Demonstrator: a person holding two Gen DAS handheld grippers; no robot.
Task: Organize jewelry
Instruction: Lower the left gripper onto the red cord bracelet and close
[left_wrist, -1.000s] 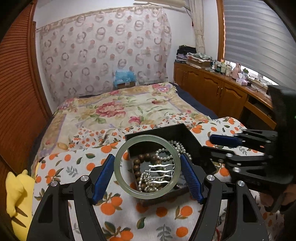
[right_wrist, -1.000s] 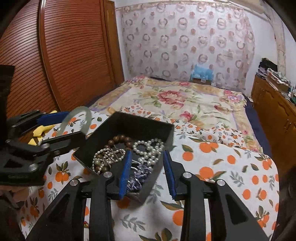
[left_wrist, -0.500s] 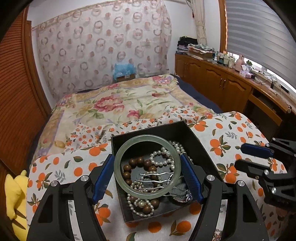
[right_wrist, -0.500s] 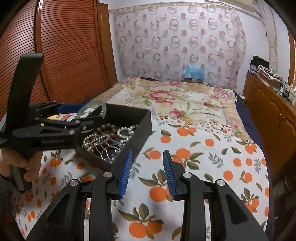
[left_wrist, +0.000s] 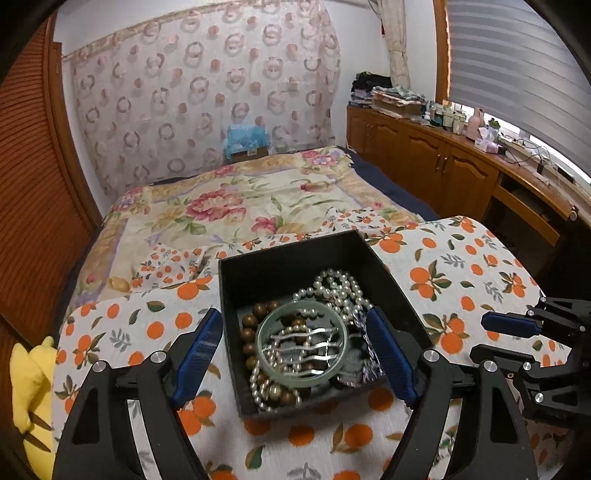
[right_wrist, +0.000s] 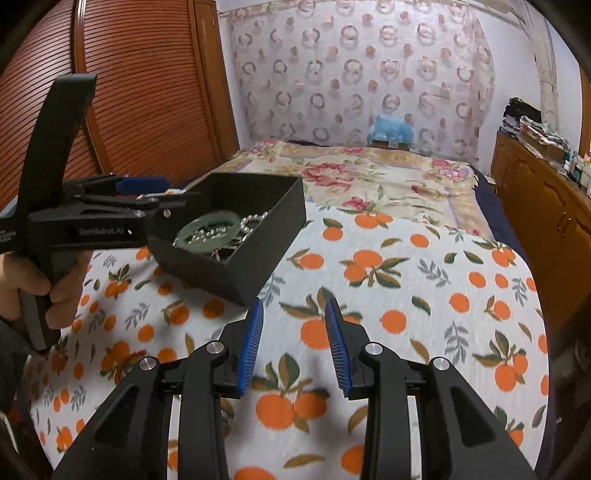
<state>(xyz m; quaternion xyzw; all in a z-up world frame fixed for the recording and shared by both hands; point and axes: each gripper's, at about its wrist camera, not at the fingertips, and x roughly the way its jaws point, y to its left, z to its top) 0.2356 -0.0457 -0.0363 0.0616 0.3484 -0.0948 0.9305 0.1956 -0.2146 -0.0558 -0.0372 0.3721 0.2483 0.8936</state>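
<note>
The left gripper (left_wrist: 295, 354) hangs over the black jewelry box (left_wrist: 291, 254), its blue fingers spread wide and clear of the pale green jade bangle (left_wrist: 302, 343), which lies inside on pearl strands (left_wrist: 340, 288) and brown wooden beads (left_wrist: 255, 317). The right gripper (right_wrist: 294, 345), parted and holding nothing, hovers nearby over the orange-print cloth (right_wrist: 424, 266).

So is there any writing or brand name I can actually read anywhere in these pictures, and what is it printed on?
"GenRobot.AI": pale lettering on the side of the left gripper, seen from the right wrist view.
Small white print at the rear of that same gripper body, at the picture's left edge: too small and cut off to read.
Bottles and boxes on the wooden counter: too small and blurred to read.
Nothing legible on the black box.
</note>
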